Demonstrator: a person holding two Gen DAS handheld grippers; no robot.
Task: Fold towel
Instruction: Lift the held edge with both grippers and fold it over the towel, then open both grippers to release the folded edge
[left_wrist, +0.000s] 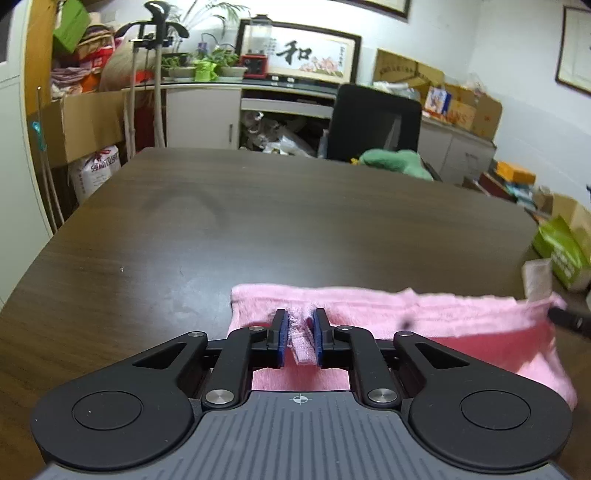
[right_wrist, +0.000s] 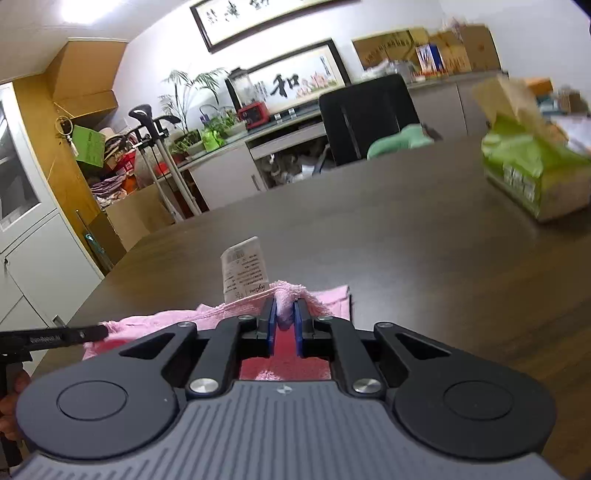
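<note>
A pink towel (left_wrist: 424, 314) lies folded over on the dark wooden table (left_wrist: 258, 229), its far edge running left to right. My left gripper (left_wrist: 300, 328) sits at the towel's left end; a loose strip of hem hangs between its blue pads with a narrow gap on the left side. In the right wrist view, my right gripper (right_wrist: 284, 323) pinches a raised bunch of the towel (right_wrist: 177, 317) at the right corner, beside a white care label (right_wrist: 243, 269). Each gripper's black finger shows at the edge of the other's view.
A green tissue pack (right_wrist: 532, 173) stands on the table at the right. A black chair (left_wrist: 373, 122) with a green cloth (left_wrist: 395, 160) on it is beyond the far edge. Cabinets, plants and boxes line the walls.
</note>
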